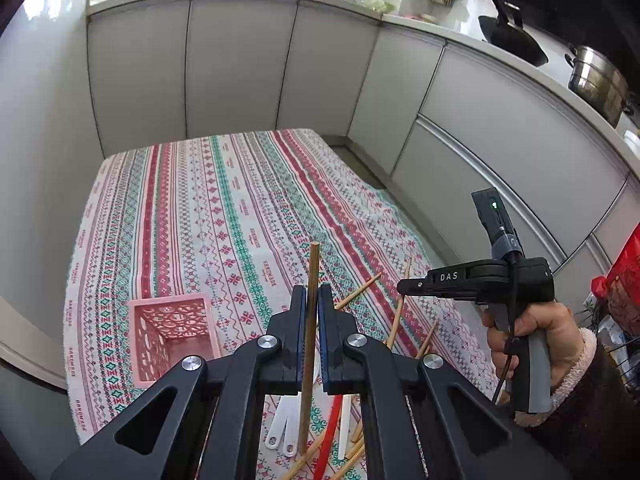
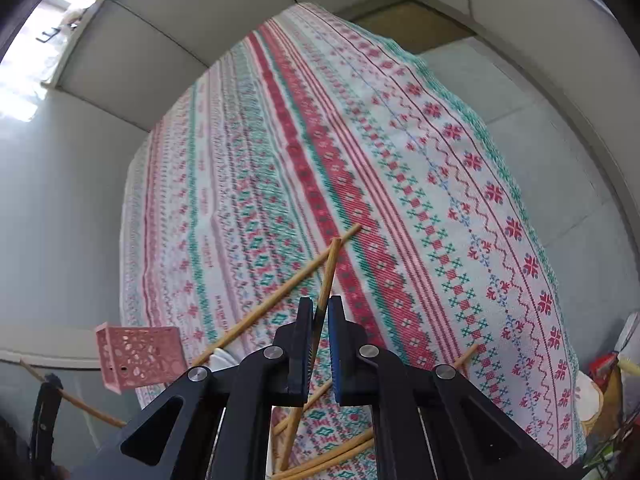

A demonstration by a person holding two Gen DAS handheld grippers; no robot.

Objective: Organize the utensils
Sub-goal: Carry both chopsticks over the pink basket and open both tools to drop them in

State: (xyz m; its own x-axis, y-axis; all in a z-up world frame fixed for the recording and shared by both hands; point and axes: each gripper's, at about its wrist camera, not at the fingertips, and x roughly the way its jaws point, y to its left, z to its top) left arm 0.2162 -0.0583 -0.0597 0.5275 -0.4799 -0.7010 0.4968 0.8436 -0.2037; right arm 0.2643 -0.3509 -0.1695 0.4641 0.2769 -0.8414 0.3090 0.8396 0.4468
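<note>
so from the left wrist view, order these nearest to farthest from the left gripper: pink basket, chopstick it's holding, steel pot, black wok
1. chopstick: clamped between the fingers of the left gripper.
2. pink basket: on the tablecloth, just left of the gripper.
3. steel pot: on the counter, far right.
4. black wok: farther along the counter, though close to the pot.

left gripper [image 1: 312,300]: jaws clamped | right gripper [image 2: 320,312]: jaws clamped, raised

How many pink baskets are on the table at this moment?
1. The pink basket stands on the patterned tablecloth, left of the left gripper. The right wrist view shows the same basket at lower left. Grippers may hide others.
</note>
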